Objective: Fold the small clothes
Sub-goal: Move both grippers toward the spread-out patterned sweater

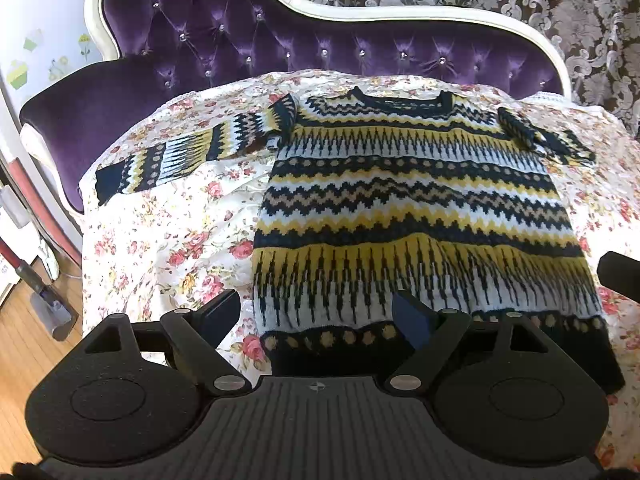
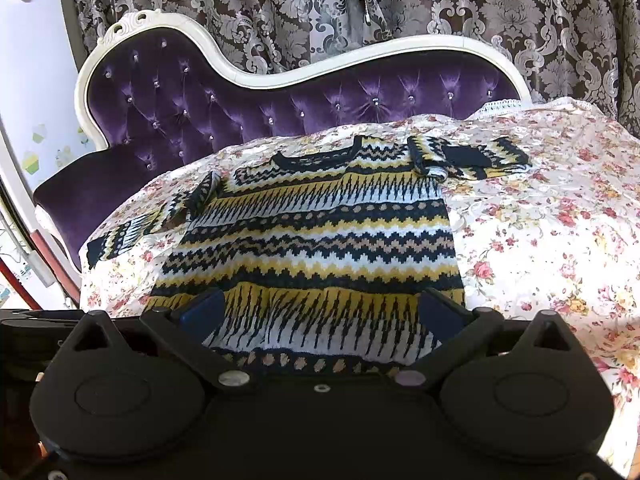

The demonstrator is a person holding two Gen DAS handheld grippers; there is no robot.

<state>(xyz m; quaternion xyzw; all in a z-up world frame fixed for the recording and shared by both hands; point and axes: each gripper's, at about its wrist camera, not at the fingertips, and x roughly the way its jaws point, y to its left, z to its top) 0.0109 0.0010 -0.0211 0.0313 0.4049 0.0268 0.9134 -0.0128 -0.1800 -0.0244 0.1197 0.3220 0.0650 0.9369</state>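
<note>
A small knit sweater [image 1: 416, 208] with black, yellow and white zigzag bands lies flat on a floral cloth, neck away from me. Its left sleeve [image 1: 176, 160] stretches out to the left; its right sleeve [image 1: 532, 136] is folded back on itself near the shoulder. My left gripper [image 1: 316, 316] is open above the hem's left part, empty. In the right wrist view the sweater [image 2: 320, 240] lies ahead, and my right gripper [image 2: 320, 316] is open over the hem, empty. The right sleeve [image 2: 472, 156] shows bunched at the far right.
The floral cloth [image 1: 168, 240] covers the seat of a purple tufted sofa [image 1: 240, 40] with a white frame. Patterned curtains [image 2: 400, 0] hang behind. A wooden floor [image 1: 20, 340] and a vacuum head [image 1: 52, 312] are at the left. The other gripper's tip [image 1: 620, 272] shows at the right edge.
</note>
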